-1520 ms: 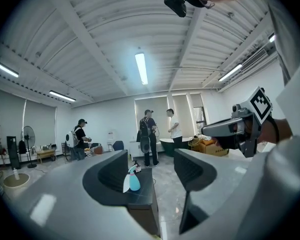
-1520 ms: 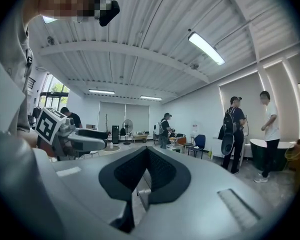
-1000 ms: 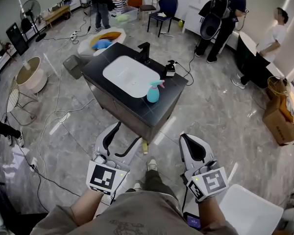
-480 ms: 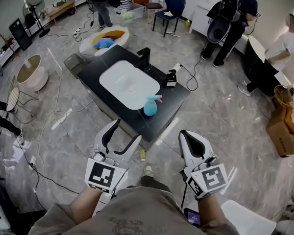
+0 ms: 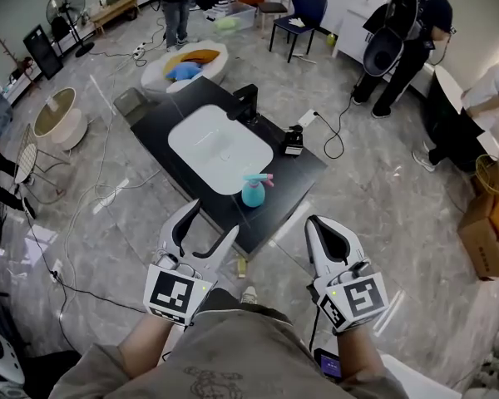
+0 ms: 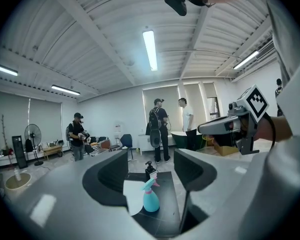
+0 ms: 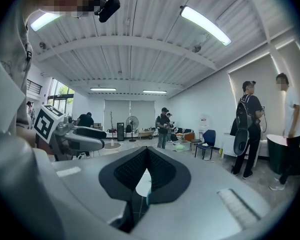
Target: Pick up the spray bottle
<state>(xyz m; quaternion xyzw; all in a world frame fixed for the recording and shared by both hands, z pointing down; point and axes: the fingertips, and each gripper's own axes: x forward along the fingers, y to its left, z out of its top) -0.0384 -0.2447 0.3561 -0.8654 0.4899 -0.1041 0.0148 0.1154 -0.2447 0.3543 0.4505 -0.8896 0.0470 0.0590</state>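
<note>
A teal spray bottle (image 5: 252, 192) with a pink trigger stands near the front edge of a black vanity counter (image 5: 293, 169), beside its white basin (image 5: 219, 148). My left gripper (image 5: 209, 226) hangs open just short of the counter's front edge, down and left of the bottle. In the left gripper view the spray bottle (image 6: 151, 198) shows between the open left gripper (image 6: 151, 160) jaws, some way ahead. My right gripper (image 5: 318, 227) is shut and holds nothing, to the lower right of the bottle. In the right gripper view the right gripper (image 7: 147, 156) jaws meet.
A black faucet (image 5: 248, 102) and a small pump dispenser (image 5: 293, 140) stand on the counter's far side. Cables run across the marble floor. People stand at the back right (image 5: 412, 40) and far back (image 5: 173, 7). A blue chair (image 5: 301, 19), a fan (image 5: 62, 11) and a cardboard box (image 5: 491, 235) ring the room.
The counter and bottle have come nearer to both grippers as the person stepped forward. Both grippers keep their pose, left open and right shut.
</note>
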